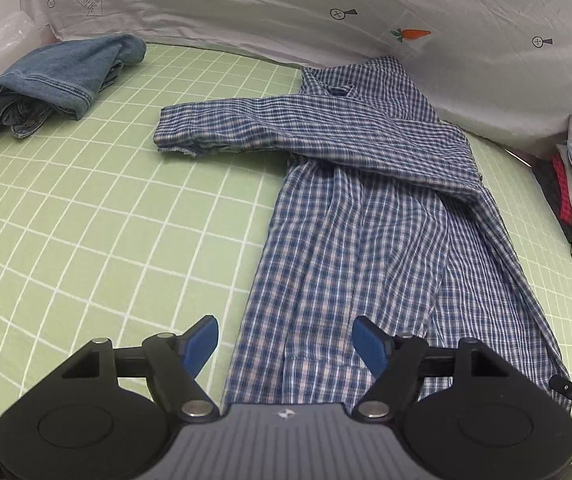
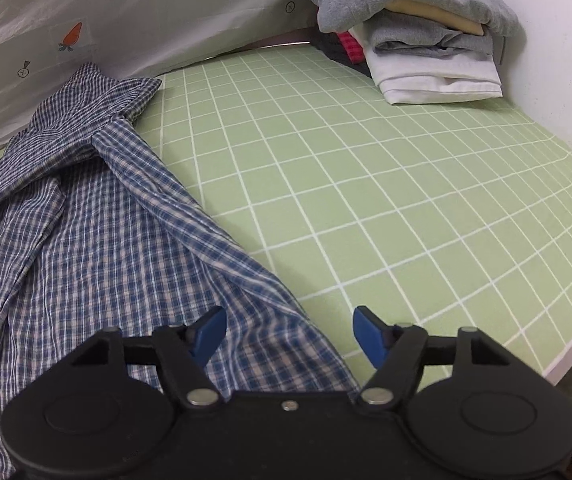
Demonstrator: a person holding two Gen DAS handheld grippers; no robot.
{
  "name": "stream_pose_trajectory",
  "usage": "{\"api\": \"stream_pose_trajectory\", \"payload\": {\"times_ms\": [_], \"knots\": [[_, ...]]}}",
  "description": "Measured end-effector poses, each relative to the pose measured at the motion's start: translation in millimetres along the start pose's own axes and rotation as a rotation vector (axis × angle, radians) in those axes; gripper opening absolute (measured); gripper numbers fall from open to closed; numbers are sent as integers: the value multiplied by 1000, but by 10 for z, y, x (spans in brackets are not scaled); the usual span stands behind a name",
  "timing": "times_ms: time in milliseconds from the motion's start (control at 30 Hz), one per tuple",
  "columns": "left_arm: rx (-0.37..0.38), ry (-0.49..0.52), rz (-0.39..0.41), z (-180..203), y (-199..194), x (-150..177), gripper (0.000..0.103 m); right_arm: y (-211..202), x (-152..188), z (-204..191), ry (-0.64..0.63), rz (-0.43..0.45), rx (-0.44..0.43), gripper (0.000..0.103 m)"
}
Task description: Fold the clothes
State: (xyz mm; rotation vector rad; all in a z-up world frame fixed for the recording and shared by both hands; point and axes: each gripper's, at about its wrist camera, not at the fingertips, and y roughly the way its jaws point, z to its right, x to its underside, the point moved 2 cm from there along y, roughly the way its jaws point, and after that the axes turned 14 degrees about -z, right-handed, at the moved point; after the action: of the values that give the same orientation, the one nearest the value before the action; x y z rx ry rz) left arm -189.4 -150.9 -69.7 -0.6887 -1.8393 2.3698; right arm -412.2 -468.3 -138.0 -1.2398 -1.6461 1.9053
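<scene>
Blue-checked shirt (image 1: 365,208) lies on the green grid sheet (image 1: 106,220), one sleeve (image 1: 270,124) folded across; your left gripper (image 1: 286,344) and right gripper (image 2: 289,336) gape wide, empty, over its hem, so you're mid-fold.

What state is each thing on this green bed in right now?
Blue plaid shirt: spread out, one sleeve folded across.
Denim jeans: crumpled heap.
Stack of folded clothes: folded, piled.
Left gripper: open, empty.
Right gripper: open, empty.
</scene>
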Motion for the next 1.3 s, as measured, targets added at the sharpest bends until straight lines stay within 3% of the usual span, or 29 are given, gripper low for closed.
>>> {"api": "stream_pose_trajectory", "payload": {"times_ms": [167, 233, 300, 633, 833, 1067, 1167, 1233, 1300], "knots": [[-17, -53, 0, -38, -60, 186, 75, 33, 51, 98, -39, -25, -67, 33], [-15, -55, 0, -91, -76, 210, 75, 25, 68, 95, -60, -22, -91, 14], [-13, -56, 1, -143, -92, 233, 75, 8, 82, 70, -82, -20, -113, 6], [4, -44, 12, -485, -204, 277, 75, -329, 284, -299, -89, 46, -136, 3], [26, -13, -14, -931, -208, 185, 75, -527, 548, -877, -140, 84, -173, 3], [-6, 32, -13, -1441, -293, 151, 75, -413, 832, -1527, -180, 35, -211, 4], [-17, 16, -27, -1646, -289, 149, 75, -356, 951, -1800, -195, 11, -227, 10], [-20, 5, -36, -1756, -286, 143, 75, -365, 1002, -1892, -190, 13, -233, 24], [-16, 3, -41, -1811, -278, 122, 75, -412, 1027, -1900, -159, 28, -246, 28]]}}
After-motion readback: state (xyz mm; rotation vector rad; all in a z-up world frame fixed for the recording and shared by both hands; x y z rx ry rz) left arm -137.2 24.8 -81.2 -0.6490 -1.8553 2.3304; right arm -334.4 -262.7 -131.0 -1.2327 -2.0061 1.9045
